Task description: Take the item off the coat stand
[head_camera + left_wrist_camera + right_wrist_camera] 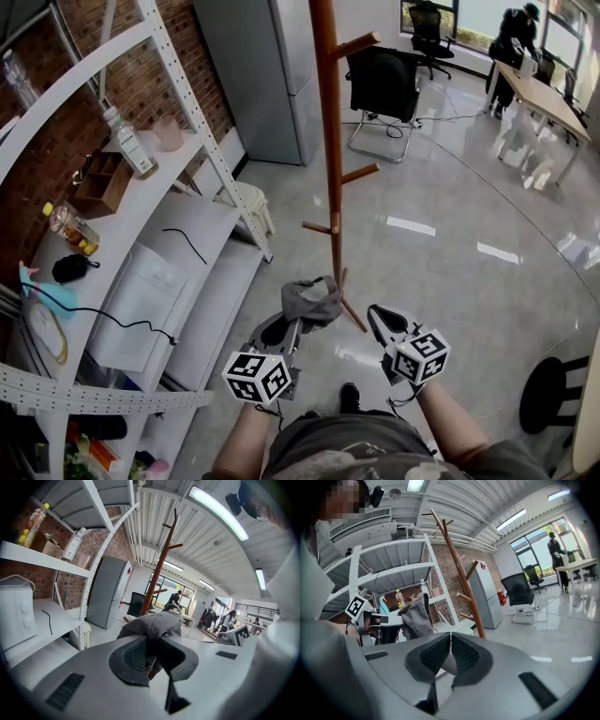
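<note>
A grey cap [312, 300] hangs from my left gripper [292, 324], which is shut on its fabric, just in front of the brown wooden coat stand [329, 141]. In the left gripper view the cap [154, 626] bunches up between the pads, with the coat stand [154, 578] behind it. My right gripper [379, 323] is held beside the left one, shut and with nothing in it; its pads [451, 653] meet. The right gripper view shows the cap [415, 618] on the left gripper and the coat stand [459, 573] beyond. The stand's pegs are bare.
A white metal shelf rack [141, 234] with bottles, a box and cables stands to the left. A grey fridge [267, 66] stands behind the stand, with a black office chair [384, 89] to its right. A black stool [553, 394] is at the lower right. A person stands by a far desk [539, 94].
</note>
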`<move>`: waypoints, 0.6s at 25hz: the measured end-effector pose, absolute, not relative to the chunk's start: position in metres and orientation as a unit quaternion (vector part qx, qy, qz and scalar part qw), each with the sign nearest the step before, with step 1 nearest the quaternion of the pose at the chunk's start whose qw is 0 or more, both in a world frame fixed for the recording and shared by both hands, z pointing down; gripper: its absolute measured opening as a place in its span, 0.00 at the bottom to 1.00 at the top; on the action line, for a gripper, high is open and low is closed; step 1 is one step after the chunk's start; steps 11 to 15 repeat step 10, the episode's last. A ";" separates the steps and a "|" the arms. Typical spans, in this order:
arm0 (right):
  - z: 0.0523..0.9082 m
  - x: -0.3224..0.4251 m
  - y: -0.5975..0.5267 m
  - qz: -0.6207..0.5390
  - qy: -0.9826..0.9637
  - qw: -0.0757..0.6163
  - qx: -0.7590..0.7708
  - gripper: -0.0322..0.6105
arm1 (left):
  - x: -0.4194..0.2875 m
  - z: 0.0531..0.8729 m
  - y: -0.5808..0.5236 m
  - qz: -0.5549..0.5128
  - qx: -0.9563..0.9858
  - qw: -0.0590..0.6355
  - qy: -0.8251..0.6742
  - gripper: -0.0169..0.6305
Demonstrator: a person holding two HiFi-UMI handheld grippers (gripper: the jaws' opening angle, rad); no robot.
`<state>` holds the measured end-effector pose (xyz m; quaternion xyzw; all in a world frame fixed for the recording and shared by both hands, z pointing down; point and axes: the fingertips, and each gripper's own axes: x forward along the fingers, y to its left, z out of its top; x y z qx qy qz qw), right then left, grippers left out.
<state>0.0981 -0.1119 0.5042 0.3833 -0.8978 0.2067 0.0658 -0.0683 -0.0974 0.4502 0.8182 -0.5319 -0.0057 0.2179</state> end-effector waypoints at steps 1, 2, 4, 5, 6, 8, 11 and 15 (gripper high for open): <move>0.503 0.098 -0.110 0.205 -0.897 0.067 0.385 0.08 | -0.068 0.448 -0.096 -0.007 0.819 0.218 -0.530 0.09; 0.502 0.097 -0.108 0.205 -0.897 0.067 0.387 0.08 | -0.068 0.446 -0.095 -0.008 0.821 0.217 -0.528 0.09; 0.500 0.097 -0.104 0.205 -0.895 0.066 0.391 0.08 | -0.068 0.442 -0.092 -0.010 0.825 0.215 -0.522 0.09; 0.499 0.096 -0.102 0.205 -0.894 0.066 0.393 0.08 | -0.067 0.441 -0.090 -0.011 0.827 0.215 -0.519 0.09; 0.498 0.096 -0.100 0.205 -0.894 0.066 0.394 0.08 | -0.067 0.439 -0.088 -0.012 0.829 0.215 -0.516 0.09; 0.496 0.095 -0.097 0.205 -0.893 0.065 0.396 0.08 | -0.068 0.437 -0.083 -0.014 0.831 0.215 -0.512 0.09; 0.494 0.093 -0.093 0.206 -0.892 0.063 0.399 0.08 | -0.069 0.434 -0.079 -0.017 0.833 0.216 -0.509 0.09; 0.494 0.093 -0.093 0.206 -0.892 0.063 0.399 0.08 | -0.069 0.434 -0.079 -0.017 0.833 0.216 -0.509 0.09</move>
